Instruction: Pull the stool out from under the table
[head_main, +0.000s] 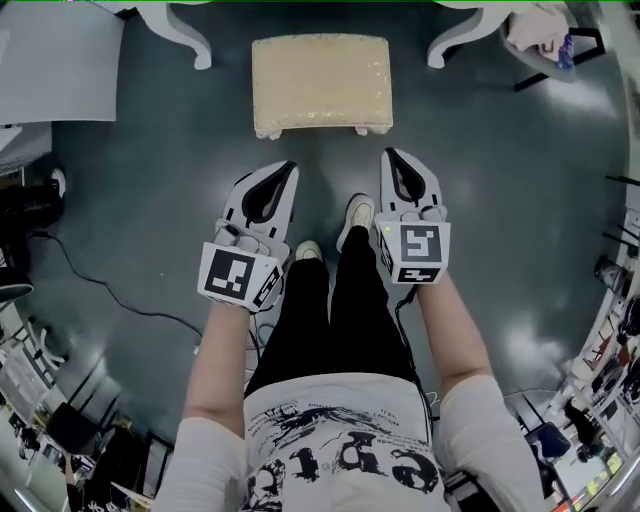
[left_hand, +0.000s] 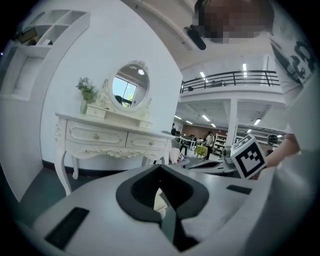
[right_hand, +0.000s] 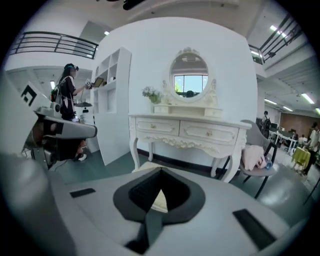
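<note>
The stool (head_main: 320, 82), cream-cushioned with white legs, stands on the dark floor in front of the white dressing table, whose curved legs (head_main: 190, 35) show at the top of the head view. My left gripper (head_main: 291, 166) and right gripper (head_main: 387, 154) hang side by side in the air, nearer me than the stool and apart from it. Both are shut, tips together, with nothing held. In the left gripper view the left gripper (left_hand: 160, 166) points at the table (left_hand: 100, 135). In the right gripper view a bit of cushion (right_hand: 159, 201) shows through the right gripper (right_hand: 161, 170).
A chair with pink cloth (head_main: 545, 40) stands right of the table. A white shelf unit (right_hand: 112, 100) stands to its left. A black cable (head_main: 110, 290) runs over the floor at left. My feet (head_main: 358, 212) stand just short of the stool. Another person (right_hand: 67, 90) stands far left.
</note>
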